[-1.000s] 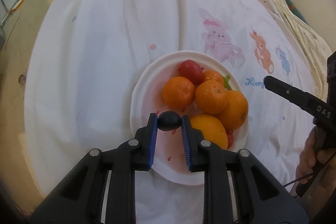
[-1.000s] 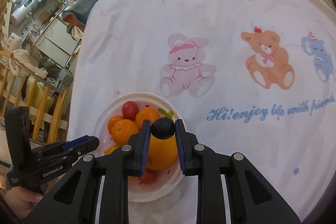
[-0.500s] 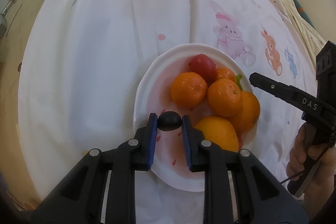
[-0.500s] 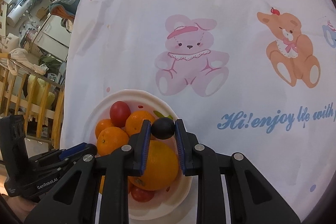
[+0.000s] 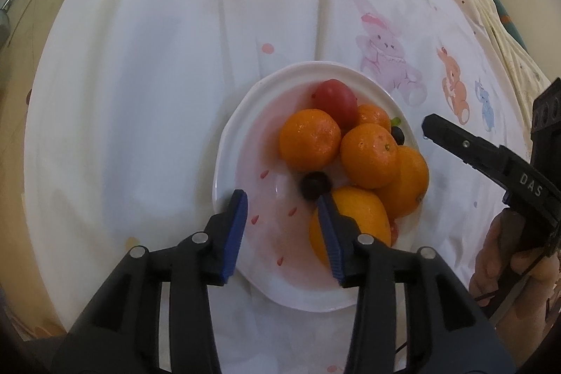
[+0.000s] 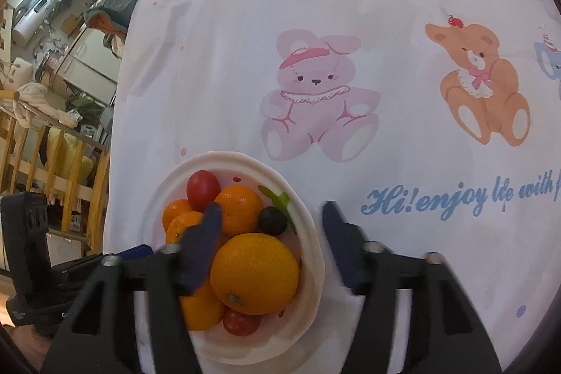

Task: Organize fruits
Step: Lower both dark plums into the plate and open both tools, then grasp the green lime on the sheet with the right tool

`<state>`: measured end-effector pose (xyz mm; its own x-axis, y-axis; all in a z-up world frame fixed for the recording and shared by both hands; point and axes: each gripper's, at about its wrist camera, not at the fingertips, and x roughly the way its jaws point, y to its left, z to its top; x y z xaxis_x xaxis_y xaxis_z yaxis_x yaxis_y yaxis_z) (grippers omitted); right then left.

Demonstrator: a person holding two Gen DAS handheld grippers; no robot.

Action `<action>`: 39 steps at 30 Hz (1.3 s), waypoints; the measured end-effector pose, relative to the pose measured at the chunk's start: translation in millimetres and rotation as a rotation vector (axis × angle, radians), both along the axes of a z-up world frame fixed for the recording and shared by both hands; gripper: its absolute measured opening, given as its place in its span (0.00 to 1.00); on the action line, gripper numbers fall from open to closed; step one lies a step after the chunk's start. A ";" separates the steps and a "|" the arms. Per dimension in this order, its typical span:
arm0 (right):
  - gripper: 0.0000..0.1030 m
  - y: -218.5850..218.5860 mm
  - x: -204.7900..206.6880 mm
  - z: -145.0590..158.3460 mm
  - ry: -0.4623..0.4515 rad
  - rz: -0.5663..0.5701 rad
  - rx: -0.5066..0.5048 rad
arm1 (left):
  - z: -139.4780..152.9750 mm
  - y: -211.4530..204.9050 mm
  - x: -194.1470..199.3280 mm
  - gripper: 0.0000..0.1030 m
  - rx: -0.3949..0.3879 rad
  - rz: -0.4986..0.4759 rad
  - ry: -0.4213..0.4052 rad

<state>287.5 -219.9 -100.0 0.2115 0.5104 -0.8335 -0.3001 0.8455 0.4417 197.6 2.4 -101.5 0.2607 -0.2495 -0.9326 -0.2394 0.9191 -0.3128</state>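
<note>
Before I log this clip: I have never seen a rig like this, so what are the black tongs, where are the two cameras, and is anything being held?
A person holds one hand-held gripper per hand, each carrying a fisheye camera that looks along its fingers. The left hand-held gripper and the right hand-held gripper both hover over a white plate on a cartoon-print cloth. The plate carries oranges, a red tomato and two dark blueberries. Both sets of jaws have just been opening: one blueberry lies near the left fingers, the other by the right ones. Nothing is held.
</note>
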 end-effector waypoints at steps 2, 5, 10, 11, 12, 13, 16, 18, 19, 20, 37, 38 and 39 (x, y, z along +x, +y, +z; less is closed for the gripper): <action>0.62 -1.0 -0.9 3.1 -0.005 0.000 -0.008 | 4.5 1.7 -2.5 0.50 -0.006 0.009 -0.024; 0.62 -4.5 -4.4 10.7 -0.018 -0.005 -0.005 | 11.6 0.9 -5.2 0.51 0.026 0.006 -0.049; 0.62 -12.2 -19.5 24.6 -0.037 -0.018 -0.016 | 22.1 5.8 -12.1 0.52 0.052 0.025 -0.077; 0.62 -13.4 -23.1 26.8 -0.038 -0.018 -0.019 | 23.3 7.1 -13.8 0.52 0.054 0.030 -0.078; 0.62 -14.3 -26.3 28.9 -0.042 -0.019 -0.022 | 24.1 7.3 -15.7 0.52 0.052 0.032 -0.079; 0.62 -15.1 -30.4 31.2 -0.049 -0.020 -0.028 | 24.7 7.5 -17.9 0.52 0.051 0.031 -0.080; 0.62 -18.8 -45.3 35.1 -0.054 -0.031 -0.029 | 28.2 7.6 -25.3 0.52 0.059 0.022 -0.084; 0.62 -20.2 -54.0 37.4 -0.055 -0.037 -0.026 | 32.5 6.9 -30.4 0.52 0.066 0.011 -0.095; 0.62 -21.0 -60.0 39.3 -0.060 -0.041 -0.026 | 35.3 5.9 -33.5 0.52 0.071 0.004 -0.104; 0.62 -21.8 -64.7 40.7 -0.063 -0.046 -0.026 | 37.8 5.5 -36.1 0.52 0.076 -0.003 -0.111; 0.62 -37.8 -143.8 57.4 -0.067 -0.111 0.013 | 58.8 9.6 -88.4 0.52 0.107 -0.029 -0.152; 0.62 -37.7 -148.8 57.2 -0.066 -0.110 0.014 | 59.6 9.3 -92.0 0.52 0.108 -0.033 -0.153; 0.62 -36.8 -153.1 57.1 -0.063 -0.107 0.015 | 60.3 8.9 -94.7 0.52 0.111 -0.036 -0.152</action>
<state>134.4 -256.7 -43.0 0.3172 0.4944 -0.8093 -0.2360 0.8677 0.4376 102.9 11.2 -41.2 0.3938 -0.1592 -0.9053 -0.1630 0.9572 -0.2393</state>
